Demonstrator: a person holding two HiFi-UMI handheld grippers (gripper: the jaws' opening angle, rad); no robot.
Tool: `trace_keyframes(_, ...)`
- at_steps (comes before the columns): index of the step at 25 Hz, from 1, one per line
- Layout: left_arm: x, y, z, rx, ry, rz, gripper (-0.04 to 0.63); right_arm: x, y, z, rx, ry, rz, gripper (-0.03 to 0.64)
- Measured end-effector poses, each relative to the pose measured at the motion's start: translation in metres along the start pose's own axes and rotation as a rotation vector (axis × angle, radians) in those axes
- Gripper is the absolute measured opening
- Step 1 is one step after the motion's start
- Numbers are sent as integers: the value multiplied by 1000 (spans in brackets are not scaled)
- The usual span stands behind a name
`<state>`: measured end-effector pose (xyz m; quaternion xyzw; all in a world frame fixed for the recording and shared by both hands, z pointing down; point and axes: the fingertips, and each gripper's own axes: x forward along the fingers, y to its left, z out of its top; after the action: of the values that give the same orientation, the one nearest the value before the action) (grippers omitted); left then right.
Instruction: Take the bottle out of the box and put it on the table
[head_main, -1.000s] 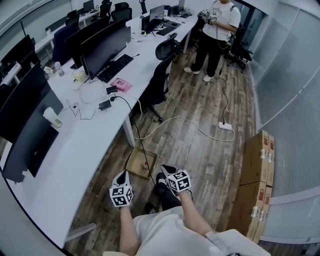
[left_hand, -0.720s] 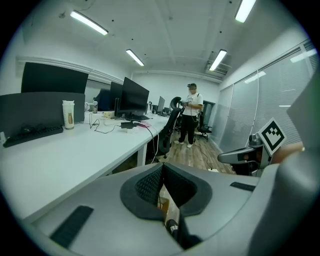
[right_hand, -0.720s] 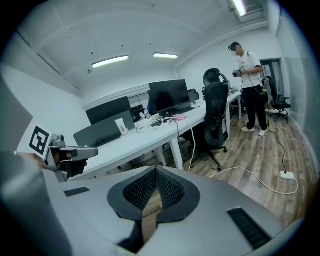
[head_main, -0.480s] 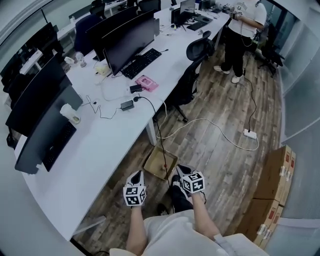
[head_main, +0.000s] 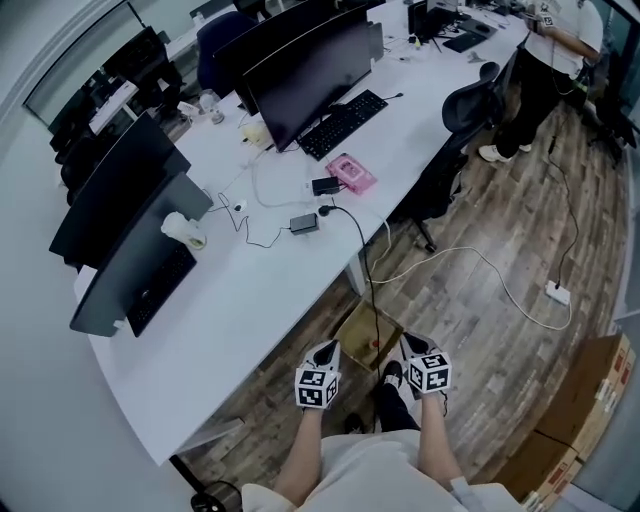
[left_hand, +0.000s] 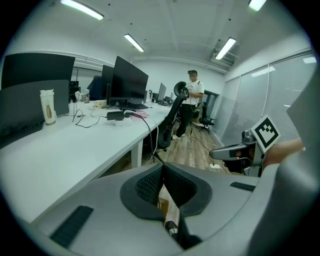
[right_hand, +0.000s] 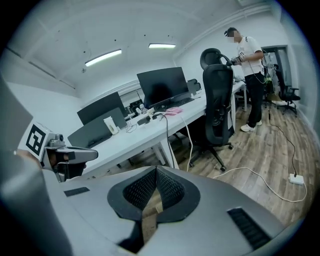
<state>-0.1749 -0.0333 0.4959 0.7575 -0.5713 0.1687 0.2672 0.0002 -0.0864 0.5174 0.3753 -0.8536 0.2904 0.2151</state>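
An open cardboard box (head_main: 362, 332) sits on the wooden floor beside the white table (head_main: 250, 300). Something small and red (head_main: 375, 346) shows inside it; I cannot make out the bottle as a whole. My left gripper (head_main: 327, 347) hovers at the box's near left corner, shut and empty. Level with it, my right gripper (head_main: 412, 343) is at the box's near right side, also shut with nothing held. In the left gripper view the closed pads (left_hand: 162, 167) point over the box (left_hand: 162, 204). In the right gripper view the pads (right_hand: 156, 169) meet above a strip of cardboard (right_hand: 150, 212).
The table carries monitors (head_main: 310, 70), a keyboard (head_main: 343, 122), a pink case (head_main: 352, 172), a cup (head_main: 182, 230) and cables. A black office chair (head_main: 450, 150) stands beyond the box. A white cable and power strip (head_main: 558, 292) lie on the floor. A person (head_main: 545, 60) stands far off. Stacked cartons (head_main: 590, 400) are at right.
Both grippers have moved forward and lower towards the box, which now lies just past their tips. The view has swung along the table. The jaws stayed shut.
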Motion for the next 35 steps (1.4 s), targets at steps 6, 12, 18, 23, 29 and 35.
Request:
trace_keyframes(6,45,-7,21,28,44,4,15,33,-28,19,-16,33,47,40)
trace_keyframes(12,87,-14,14,43,98,-23,15,56,-51,6,-12,83,71,40)
trace_keyframes(18,122,-24,-15,83,165,-95,15,65,-74,-23,2,133,49,40)
trace_keyframes(23,163,-25,-49,147,189,-155,15,72,-101,-44,-22,110,-13,40)
trace_keyframes(29,200,-16,-105,160,219,-202,15,77,-115,-101,54,126,-74,40)
trace_keyframes(35,226,1,-188,192,279,-228,15,85,-112,-198,73,205,-81,39)
